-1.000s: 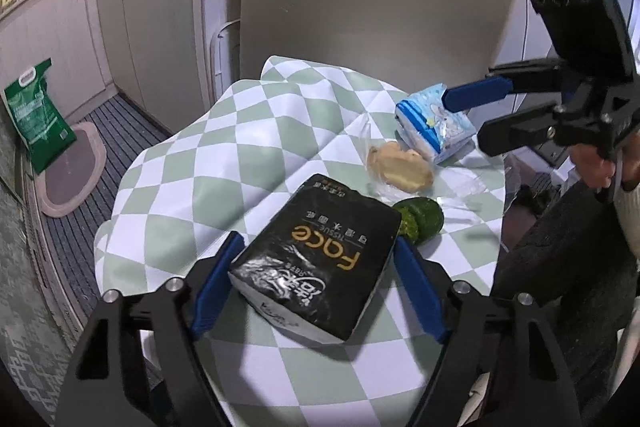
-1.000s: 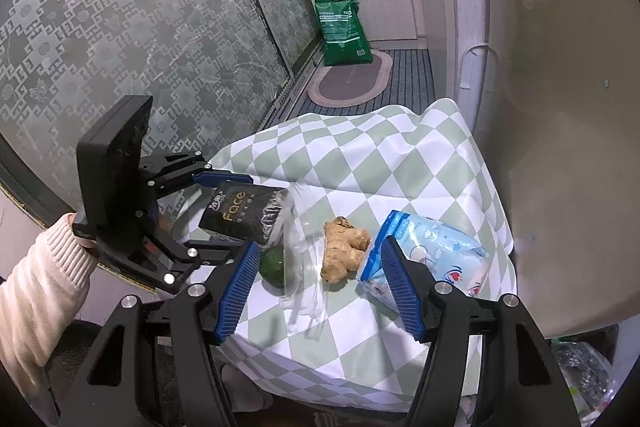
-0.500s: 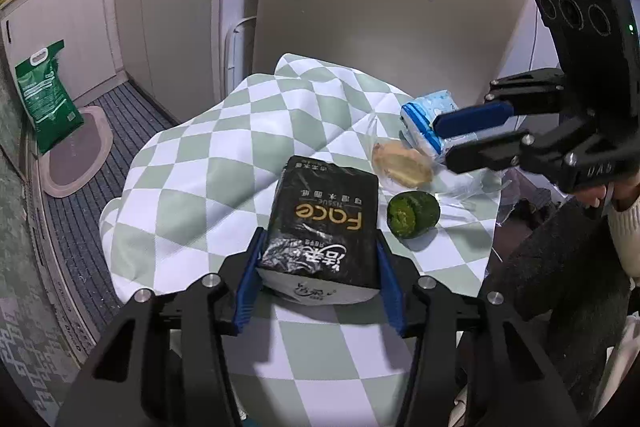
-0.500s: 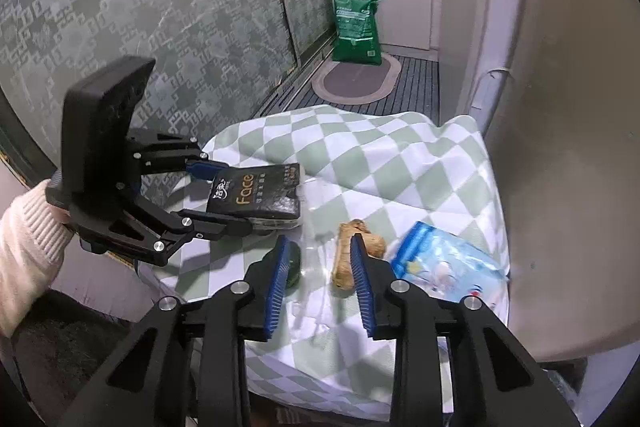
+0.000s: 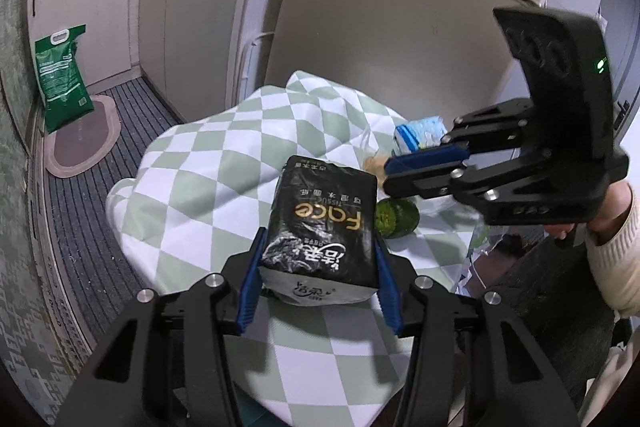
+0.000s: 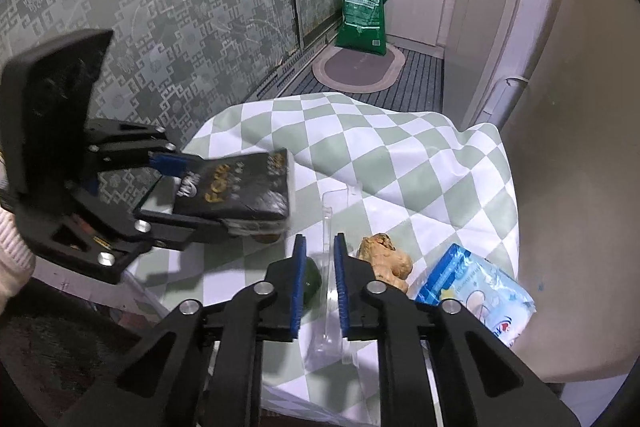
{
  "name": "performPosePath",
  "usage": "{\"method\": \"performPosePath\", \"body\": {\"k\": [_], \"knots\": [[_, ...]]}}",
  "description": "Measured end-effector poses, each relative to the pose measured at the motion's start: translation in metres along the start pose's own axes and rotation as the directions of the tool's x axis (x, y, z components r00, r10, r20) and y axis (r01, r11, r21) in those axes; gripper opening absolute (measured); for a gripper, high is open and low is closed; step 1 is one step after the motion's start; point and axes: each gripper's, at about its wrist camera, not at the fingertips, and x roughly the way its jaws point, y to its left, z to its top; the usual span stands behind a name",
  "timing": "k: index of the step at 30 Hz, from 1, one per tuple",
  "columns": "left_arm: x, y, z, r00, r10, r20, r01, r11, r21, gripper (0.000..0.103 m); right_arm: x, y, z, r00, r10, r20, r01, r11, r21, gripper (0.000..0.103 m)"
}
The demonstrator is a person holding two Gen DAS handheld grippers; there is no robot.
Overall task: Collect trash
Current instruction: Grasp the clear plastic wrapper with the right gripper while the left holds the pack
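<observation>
Pale kitchen cabinets (image 5: 120,15) and a fridge door (image 5: 392,27) stand behind the small desk with its green-and-white checked cloth (image 5: 224,147). From the left wrist view, the left gripper (image 5: 318,279) has its jaws pressed on both sides of a black plastic tissue pack with gold lettering (image 5: 324,227), whose near end seems lifted off the cloth. Beside it lies a dark green round fruit (image 5: 396,219), with the right gripper (image 5: 424,167) reaching in above it.

From the right wrist view, the right gripper (image 6: 319,287) is closing its jaws around a crumpled clear plastic wrapper (image 6: 330,291) lying on the cloth; the blue pads stand almost together, and whether they already pinch it cannot be told. A knob of ginger (image 6: 386,261) and a blue-and-white soft packet (image 6: 476,291) lie just to its right.

The step in hand looks like picking up the wrapper as trash. Next, the jaws probably need to finish closing on the thin film, then lift without dragging the ginger.
</observation>
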Motion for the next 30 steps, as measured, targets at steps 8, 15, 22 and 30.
{"method": "performPosePath", "body": {"k": [8, 15, 22, 30], "knots": [[-0.016, 0.002, 0.001, 0.997, 0.077, 0.025, -0.076, 0.997, -0.034, 0.052, 0.004, -0.003, 0.001, 1.000, -0.012, -0.011, 0.012, 1.000, 0.006, 0.001], [-0.037, 0.005, 0.000, 0.988, 0.141, 0.069, -0.135, 0.987, -0.084, 0.052, -0.007, -0.009, 0.002, 1.000, 0.011, 0.025, -0.012, 0.999, 0.048, 0.001], [-0.060, 0.012, -0.002, 0.970, 0.219, 0.110, -0.200, 0.967, -0.160, 0.052, -0.025, -0.009, 0.007, 0.997, 0.032, 0.074, -0.037, 0.997, 0.063, 0.001], [-0.071, 0.017, -0.011, 0.959, 0.265, 0.099, -0.242, 0.950, -0.198, 0.052, -0.017, -0.008, 0.009, 0.998, 0.050, 0.031, -0.053, 0.995, 0.080, 0.008]]}}
